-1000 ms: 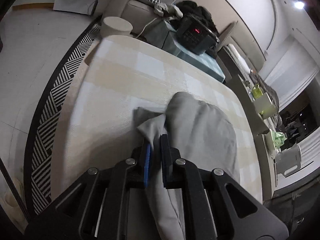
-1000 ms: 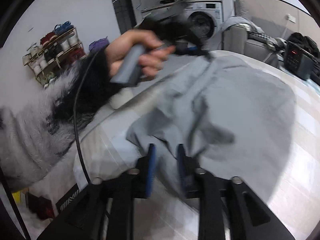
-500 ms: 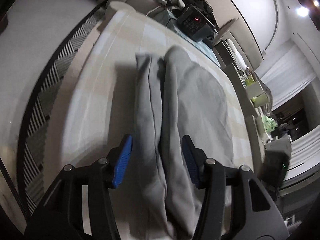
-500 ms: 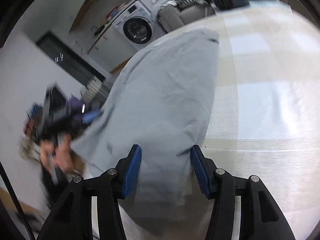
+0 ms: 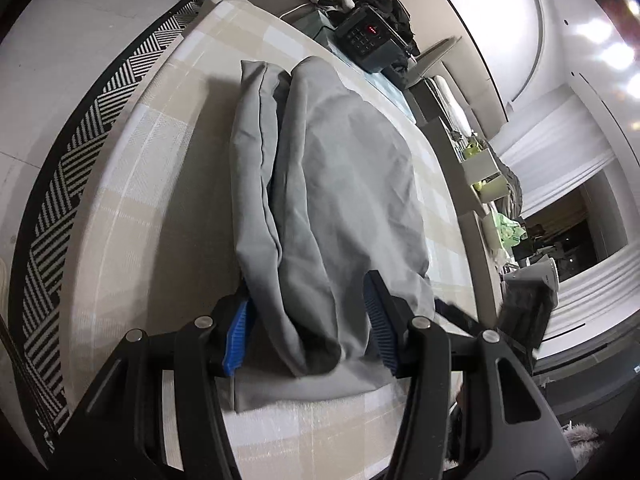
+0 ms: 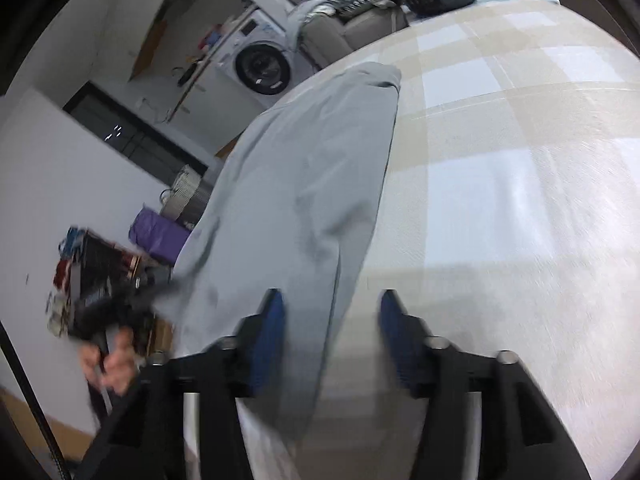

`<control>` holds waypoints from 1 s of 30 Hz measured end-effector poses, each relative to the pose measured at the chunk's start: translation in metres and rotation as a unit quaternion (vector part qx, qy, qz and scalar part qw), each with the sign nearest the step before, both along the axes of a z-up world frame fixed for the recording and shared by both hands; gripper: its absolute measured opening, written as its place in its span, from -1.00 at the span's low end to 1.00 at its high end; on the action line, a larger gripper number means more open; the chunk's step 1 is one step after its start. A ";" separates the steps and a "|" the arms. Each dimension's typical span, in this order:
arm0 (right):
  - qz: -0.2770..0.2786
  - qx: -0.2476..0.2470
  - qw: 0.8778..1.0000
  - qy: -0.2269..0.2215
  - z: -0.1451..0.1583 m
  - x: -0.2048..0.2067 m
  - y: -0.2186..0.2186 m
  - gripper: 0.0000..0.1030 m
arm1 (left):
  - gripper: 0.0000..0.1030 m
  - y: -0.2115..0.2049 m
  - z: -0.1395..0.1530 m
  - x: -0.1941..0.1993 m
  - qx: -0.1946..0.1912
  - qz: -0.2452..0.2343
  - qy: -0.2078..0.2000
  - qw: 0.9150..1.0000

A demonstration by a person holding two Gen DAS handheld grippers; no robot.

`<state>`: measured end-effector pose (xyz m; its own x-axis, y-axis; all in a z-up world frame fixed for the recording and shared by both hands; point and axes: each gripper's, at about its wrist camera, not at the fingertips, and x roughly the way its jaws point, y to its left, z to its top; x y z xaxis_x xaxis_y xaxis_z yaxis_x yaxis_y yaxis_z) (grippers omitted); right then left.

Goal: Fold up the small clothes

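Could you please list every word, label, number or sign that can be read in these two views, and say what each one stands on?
No text can be read in either view.
Red lit display on the dark keypad appliance beyond the table: glowing marks only, too small and blurred to read.
Keys on that appliance's panel: no legible labels.
Front of the washing machine: a small pale mark by the door, too blurred to read.
The grey garment shows no print or label.

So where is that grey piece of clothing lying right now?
The grey garment lies folded lengthwise on the checked tablecloth, its near end between the open fingers of the left gripper; in the right wrist view it runs along the table's left edge.
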<state>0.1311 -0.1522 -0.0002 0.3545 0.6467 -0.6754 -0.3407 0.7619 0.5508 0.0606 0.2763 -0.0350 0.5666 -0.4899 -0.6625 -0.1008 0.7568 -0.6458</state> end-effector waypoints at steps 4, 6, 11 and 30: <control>0.050 -0.046 0.997 -0.047 0.008 -0.040 0.013 0.11 | -0.07 -0.006 -0.004 0.002 0.030 0.005 0.013 0.999; 0.072 -0.069 0.992 -0.074 0.014 -0.060 0.026 0.12 | -0.57 -0.011 -0.005 0.007 0.059 0.014 0.019 0.998; 0.100 -0.141 0.974 -0.144 0.016 -0.081 0.063 0.12 | -0.91 -0.016 0.009 0.005 0.049 0.017 -0.005 0.999; 0.107 -0.228 0.949 -0.188 0.003 -0.114 0.048 -0.94 | -0.91 -0.020 -0.001 -0.028 0.045 -0.005 0.040 0.998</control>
<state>0.0174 -0.1044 0.0031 0.5202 0.4023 -0.7534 -0.6215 0.7833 -0.0108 0.0328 0.2561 -0.0363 0.5051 -0.4317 -0.7473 -0.1420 0.8125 -0.5654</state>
